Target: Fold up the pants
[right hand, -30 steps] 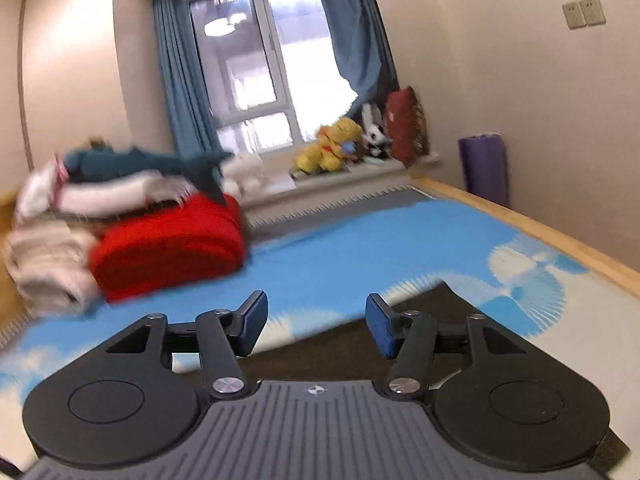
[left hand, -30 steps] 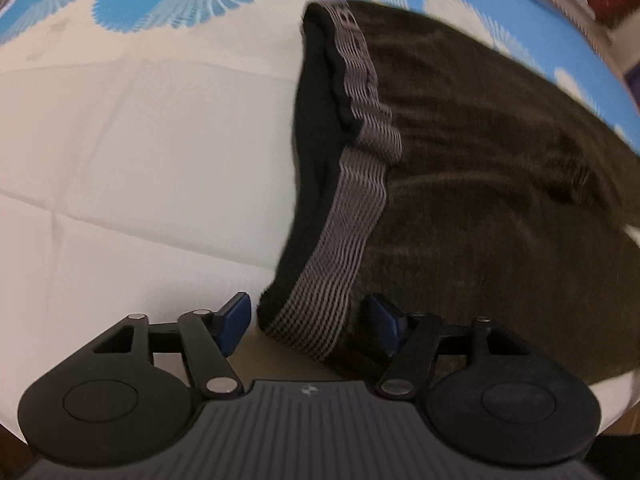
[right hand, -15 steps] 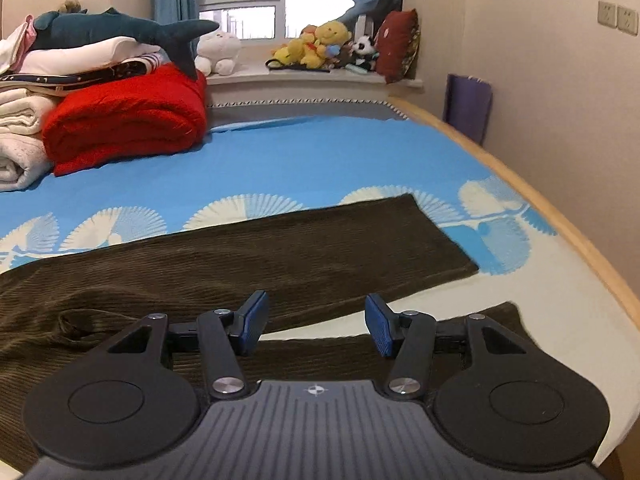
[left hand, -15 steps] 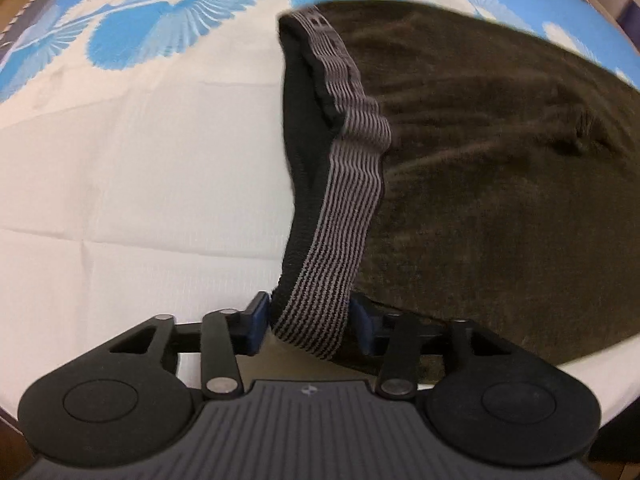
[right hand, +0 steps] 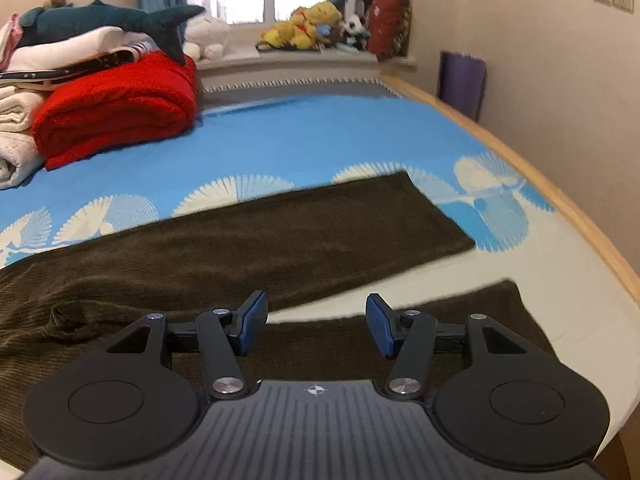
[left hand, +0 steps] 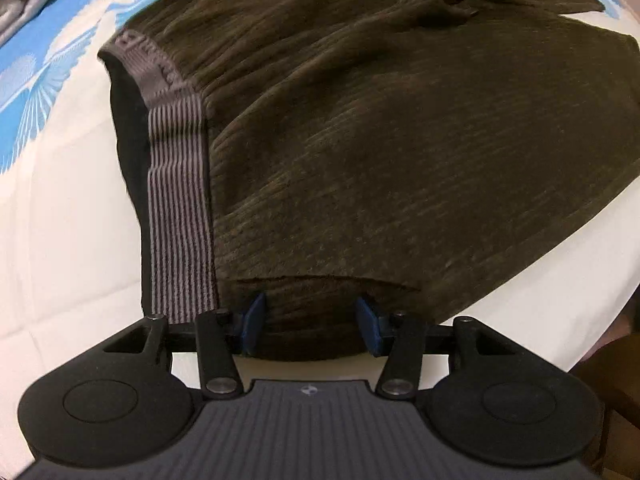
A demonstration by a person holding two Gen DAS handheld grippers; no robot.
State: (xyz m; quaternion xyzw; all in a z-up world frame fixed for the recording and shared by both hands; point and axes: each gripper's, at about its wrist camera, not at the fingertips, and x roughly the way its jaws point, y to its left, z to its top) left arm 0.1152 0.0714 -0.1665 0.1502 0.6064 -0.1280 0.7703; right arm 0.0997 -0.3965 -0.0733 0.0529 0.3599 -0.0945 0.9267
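Two wrist views of the pants (left hand: 400,140), dark brown corduroy, spread flat on the bed (left hand: 68,248). In the left view we look almost straight down on the waist end: the grey ribbed waistband (left hand: 180,216) runs up the left of the garment, with its dark lining showing beside it. The left gripper (left hand: 310,322) stands over the near hip edge, its blue pads (left hand: 251,320) set moderately apart with corduroy lying between them; we cannot tell whether they press on the cloth. We judge this placement to be preparation for lifting the waist corner. In the right view the right gripper (right hand: 316,326) hangs above the near leg (right hand: 472,320), its fingers likewise moderately apart and closed on nothing; the far leg (right hand: 300,236) lies splayed away from it, a strip of pale sheet between the two. We take it that the first fold, leg onto leg, is not yet made. The bed carries a white and blue sheet with fan motifs (right hand: 108,216). At its head lie a red blanket (right hand: 116,108), pale folded linen, and a plush shark (right hand: 112,20); soft toys (right hand: 308,28) line the window sill.
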